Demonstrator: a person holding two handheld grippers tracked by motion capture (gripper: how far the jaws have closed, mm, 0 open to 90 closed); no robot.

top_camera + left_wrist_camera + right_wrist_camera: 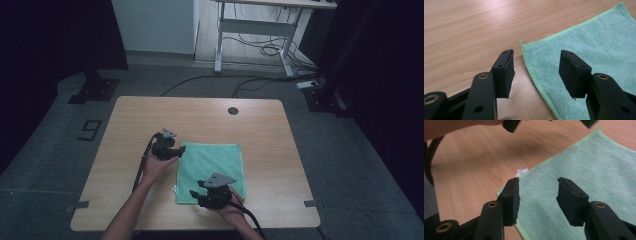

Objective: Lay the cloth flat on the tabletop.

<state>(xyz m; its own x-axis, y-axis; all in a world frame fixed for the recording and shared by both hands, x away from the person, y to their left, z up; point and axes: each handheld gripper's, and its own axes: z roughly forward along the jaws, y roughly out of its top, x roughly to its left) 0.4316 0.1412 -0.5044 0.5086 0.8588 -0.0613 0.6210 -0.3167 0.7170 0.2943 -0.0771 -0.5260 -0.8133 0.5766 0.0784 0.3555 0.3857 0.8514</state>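
Green towel (212,170) flat on table (260,130), left hand-held gripper (536,72) and right hand-held gripper (539,200) jaws apart, empty

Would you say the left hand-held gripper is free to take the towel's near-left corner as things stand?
Probably yes: the left hand-held gripper is open just above that corner of the towel, with nothing between them.

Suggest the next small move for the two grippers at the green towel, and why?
Probably lower both grippers onto the near-side corners and close. The green towel lies flat on the table; the left gripper is open with its fingers straddling a corner, and the right gripper is open above the edge, nothing held.
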